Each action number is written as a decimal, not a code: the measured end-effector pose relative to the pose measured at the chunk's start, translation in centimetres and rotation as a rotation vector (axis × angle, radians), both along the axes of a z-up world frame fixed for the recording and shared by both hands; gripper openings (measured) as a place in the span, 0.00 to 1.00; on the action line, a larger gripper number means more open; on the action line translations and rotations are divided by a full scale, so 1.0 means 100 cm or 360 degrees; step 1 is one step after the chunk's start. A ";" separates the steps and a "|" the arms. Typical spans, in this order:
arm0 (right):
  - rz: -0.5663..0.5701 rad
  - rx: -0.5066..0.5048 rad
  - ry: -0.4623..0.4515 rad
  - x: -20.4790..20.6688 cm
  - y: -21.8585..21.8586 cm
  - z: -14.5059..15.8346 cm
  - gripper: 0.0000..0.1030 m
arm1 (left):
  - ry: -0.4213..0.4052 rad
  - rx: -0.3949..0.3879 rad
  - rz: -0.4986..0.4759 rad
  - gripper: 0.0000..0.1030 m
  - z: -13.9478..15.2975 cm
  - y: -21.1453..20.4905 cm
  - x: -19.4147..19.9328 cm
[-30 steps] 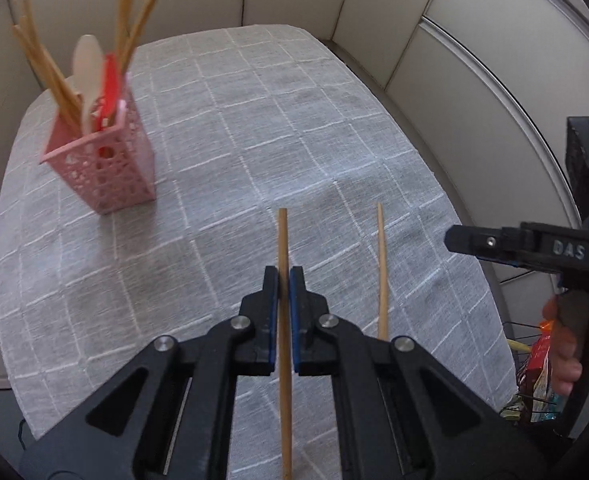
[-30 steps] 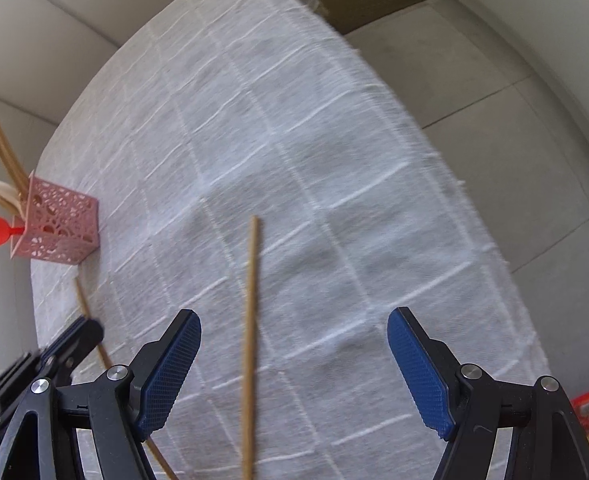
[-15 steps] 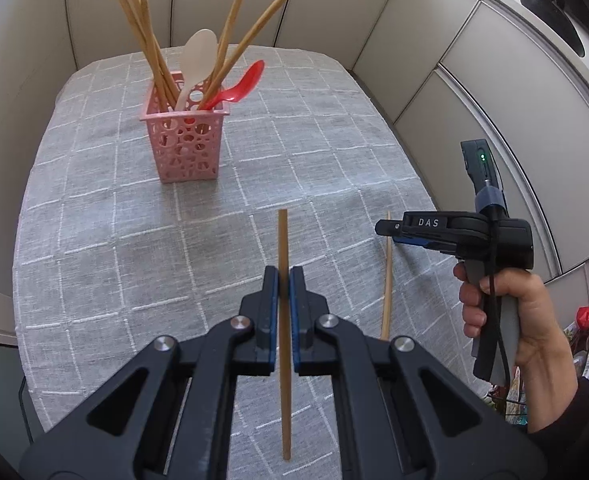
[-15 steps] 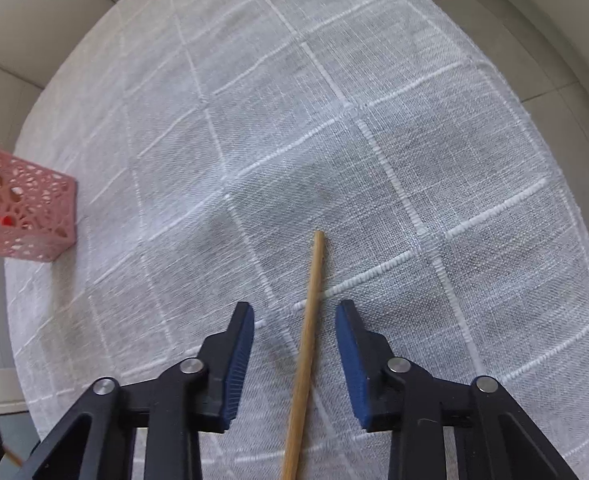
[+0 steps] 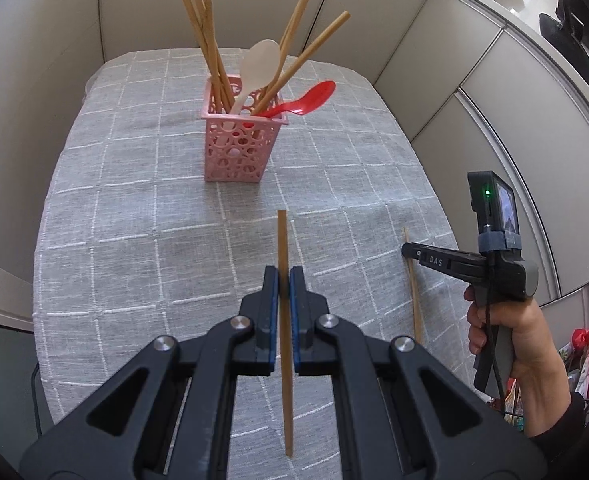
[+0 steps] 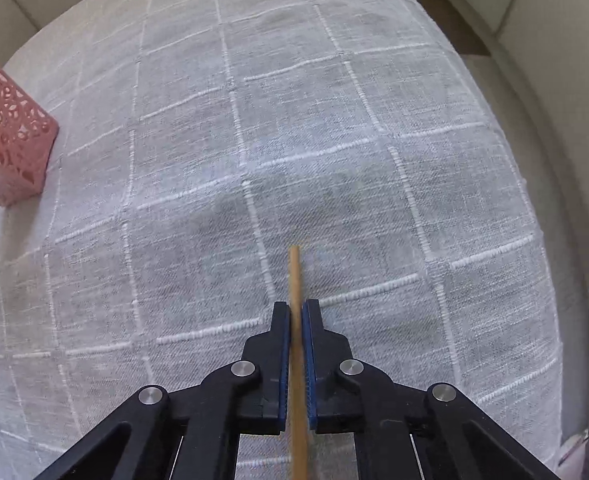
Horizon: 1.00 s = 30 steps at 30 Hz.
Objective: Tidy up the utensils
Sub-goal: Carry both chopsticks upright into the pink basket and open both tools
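Each clamped on one thin wooden chopstick, the left gripper (image 5: 281,280) lifted and the right gripper (image 6: 296,314) at the grey checked surface (image 6: 334,120), both must next reach the pink perforated plastic holder (image 5: 236,148).

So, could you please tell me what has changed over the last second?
The right gripper went from wide open to shut on the second chopstick lying on the tablecloth. The left gripper kept its chopstick clamped and swung to face the pink basket, which stayed put.
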State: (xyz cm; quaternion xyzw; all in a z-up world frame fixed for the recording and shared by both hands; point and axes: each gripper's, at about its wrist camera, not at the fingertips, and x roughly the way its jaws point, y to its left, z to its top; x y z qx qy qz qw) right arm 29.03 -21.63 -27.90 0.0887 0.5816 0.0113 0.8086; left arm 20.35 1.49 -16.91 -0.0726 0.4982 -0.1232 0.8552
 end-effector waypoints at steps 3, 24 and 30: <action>-0.0002 0.0054 -0.0060 -0.007 0.001 0.016 0.05 | -0.0053 0.0003 0.0049 0.06 0.009 0.011 -0.002; 0.0147 0.0201 -0.0972 -0.100 0.043 0.203 0.05 | -0.0765 0.0044 0.0413 0.06 0.113 0.047 -0.024; 0.0191 0.0272 -0.1090 -0.093 0.063 0.238 0.05 | -0.0878 0.0030 0.0432 0.06 0.136 0.044 -0.010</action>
